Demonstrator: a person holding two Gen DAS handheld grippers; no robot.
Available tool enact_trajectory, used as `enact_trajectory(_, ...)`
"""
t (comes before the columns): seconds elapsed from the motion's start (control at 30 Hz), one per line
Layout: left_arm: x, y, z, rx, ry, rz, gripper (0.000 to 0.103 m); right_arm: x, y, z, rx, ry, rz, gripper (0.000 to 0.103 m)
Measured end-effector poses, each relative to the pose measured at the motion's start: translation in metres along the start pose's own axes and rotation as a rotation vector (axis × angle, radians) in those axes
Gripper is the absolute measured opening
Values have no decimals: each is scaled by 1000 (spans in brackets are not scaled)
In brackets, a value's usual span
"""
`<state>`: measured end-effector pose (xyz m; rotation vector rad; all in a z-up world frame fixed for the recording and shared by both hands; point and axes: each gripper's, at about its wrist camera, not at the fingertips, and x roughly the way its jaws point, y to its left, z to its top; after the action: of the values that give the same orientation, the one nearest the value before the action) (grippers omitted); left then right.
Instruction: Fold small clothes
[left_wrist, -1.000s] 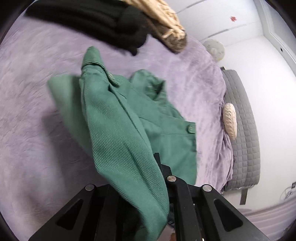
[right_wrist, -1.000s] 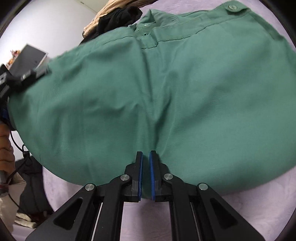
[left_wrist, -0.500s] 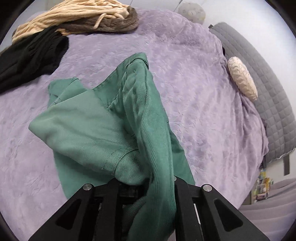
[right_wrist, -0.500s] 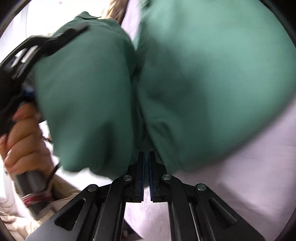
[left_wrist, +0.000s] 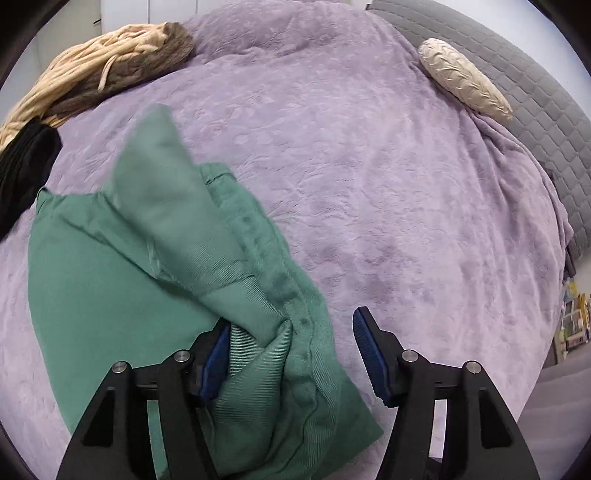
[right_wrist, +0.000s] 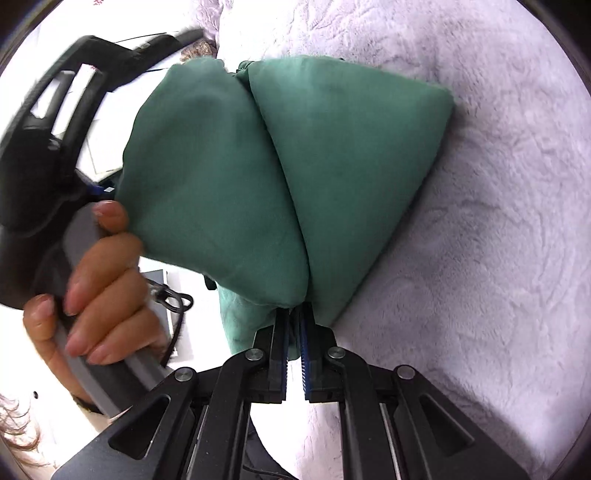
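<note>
On purple blanket, green garment, right tongs clamped on it

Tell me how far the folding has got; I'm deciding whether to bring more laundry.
Done: the green garment is doubled over on the purple blanket. In hand: the left tool is opening, cloth still between; the right tool pinches a fold. Left: flattening it, plus the black and beige clothes.

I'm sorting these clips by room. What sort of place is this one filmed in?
Most likely a bedroom. The work surface is a bed covered by a purple plush blanket, with a grey quilted cover and a cream pillow along its far side. Clothes lie on it, including a green garment.
</note>
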<state>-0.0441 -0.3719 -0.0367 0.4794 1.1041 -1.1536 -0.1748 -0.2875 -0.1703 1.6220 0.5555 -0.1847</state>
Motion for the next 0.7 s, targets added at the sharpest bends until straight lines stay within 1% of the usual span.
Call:
enact_trajectory(0.07, -10, -1, 5, -10, -10, -70, 63, 0, 3, -2, -9, -3, -15, 9)
enact_trajectory(0.1, -17, 4, 6, -29, -18, -129, 63, -2, 4, -2, -13, -7, -24, 9)
enact_trajectory(0.13, -26, 13, 6, -53, -33, -179, 64, -5, 4, -3, -15, -13, -33, 13)
enact_trajectory(0.17, -34, 20, 7, -71, -51, -200, 72, -8, 4, -4, -17, -21, -43, 25)
enact_trajectory(0.2, -46, 31, 5, -89, -80, -209, 76, -18, 2, 0, -18, -30, -48, 35)
enact_trajectory(0.23, -55, 41, 4, -102, -107, -197, 80, -20, 3, 0, -19, -42, -52, 60)
enact_trajectory(0.27, -68, 55, 0, -115, -139, -175, 80, -23, 3, -3, -21, -50, -48, 67)
enact_trajectory(0.3, -77, 68, -3, -123, -153, -154, 80, -25, 4, -5, -27, -53, -41, 67)
enact_trajectory(0.4, -96, 116, -23, -174, -154, -37, 80, -18, 15, -13, -68, -24, -29, 67)
enact_trajectory(0.5, -97, 159, -53, -241, -102, 52, 80, 5, 21, -11, -94, 24, -30, 67)
enact_trajectory(0.53, -95, 173, -65, -275, -75, 80, 80, 21, 24, -7, -91, 32, -25, 67)
enact_trajectory(0.57, -94, 183, -76, -302, -55, 92, 80, 31, 26, -5, -91, 38, -13, 65)
enact_trajectory(0.6, -93, 192, -87, -333, -35, 99, 80, 43, 29, -5, -92, 44, -3, 61)
enact_trajectory(0.63, -92, 195, -96, -352, -23, 101, 80, 55, 33, -2, -92, 47, 1, 34)
enact_trajectory(0.67, -92, 198, -105, -366, -14, 106, 80, 58, 36, -1, -93, 53, -18, 14)
enact_trajectory(0.7, -93, 200, -112, -370, -10, 112, 80, 65, 42, -1, -103, 56, -21, 13)
